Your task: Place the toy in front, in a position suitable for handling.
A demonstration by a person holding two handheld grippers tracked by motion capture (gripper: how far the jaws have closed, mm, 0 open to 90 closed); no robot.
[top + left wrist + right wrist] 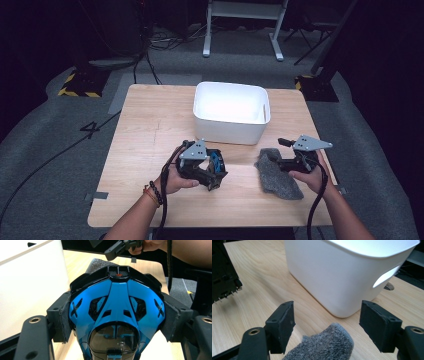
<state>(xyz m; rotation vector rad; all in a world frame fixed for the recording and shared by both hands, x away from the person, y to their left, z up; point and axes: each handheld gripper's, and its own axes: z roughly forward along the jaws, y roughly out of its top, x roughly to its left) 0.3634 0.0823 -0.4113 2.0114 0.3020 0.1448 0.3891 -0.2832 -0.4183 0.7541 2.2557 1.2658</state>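
A glossy blue and black plastic object (pixel 117 305) sits between the pads of my left gripper (pixel 117 320), which is shut on its sides. From above, that gripper (pixel 216 172) hovers over the table's front middle with the object (pixel 216 161) in it. To the right, a crumpled grey cloth (pixel 277 177) lies on the wood. My right gripper (pixel 281 154) hangs just over the cloth's near end, jaws apart. In the right gripper view, the cloth (pixel 324 345) lies below the open gripper (pixel 327 323), and neither pad touches it.
A white plastic bin (pixel 232 112) with cut-out handles stands at the back middle of the wooden table (pixel 145 130), close ahead of both grippers. Its wall (pixel 342 277) rises right behind the cloth. Cables trail off the front edge from each hand.
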